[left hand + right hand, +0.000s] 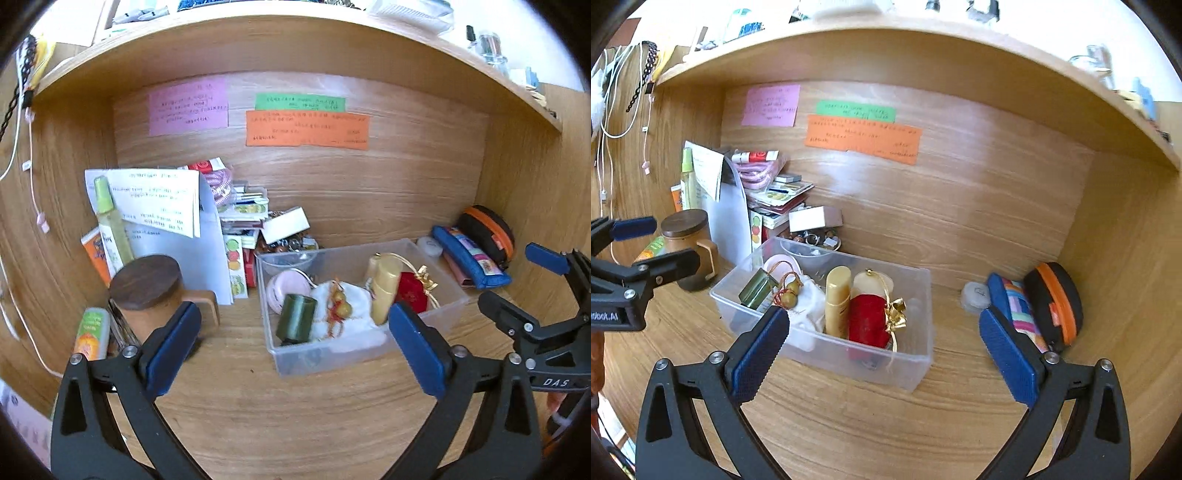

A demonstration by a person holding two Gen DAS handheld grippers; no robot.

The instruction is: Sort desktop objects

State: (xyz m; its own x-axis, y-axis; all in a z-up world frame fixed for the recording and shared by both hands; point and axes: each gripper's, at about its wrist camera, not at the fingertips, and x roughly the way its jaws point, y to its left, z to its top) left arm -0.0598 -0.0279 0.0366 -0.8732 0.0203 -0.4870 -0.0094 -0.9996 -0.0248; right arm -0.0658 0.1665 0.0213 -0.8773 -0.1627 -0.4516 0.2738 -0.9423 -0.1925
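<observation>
Here both tools hang empty above the desk (295,406): the left gripper (291,345) has its jaws spread wide with nothing between them, and the right gripper (882,350) is spread just as wide and equally bare; each shows in the edge of the other's view, so they sit side by side, a little apart. Just ahead of them stands a clear plastic bin (916,365), and it already holds a fair share: a green jar (297,319), a white cloth (354,317) with small gourd charms on it, a tan bottle (837,301), a red pouch (868,325) tied with gold ribbon, and a pink round case (282,291); so part of the sorting looks done. Still outside the bin are a blue pencil case (1015,310), a black pouch with an orange zip (1054,304) and a small white disc (975,295) by the right wall, and on the left a brown lidded mug (147,291), leaning papers (159,206) and a pile of small boxes (243,214); these, I judge, remain to be handled.
</observation>
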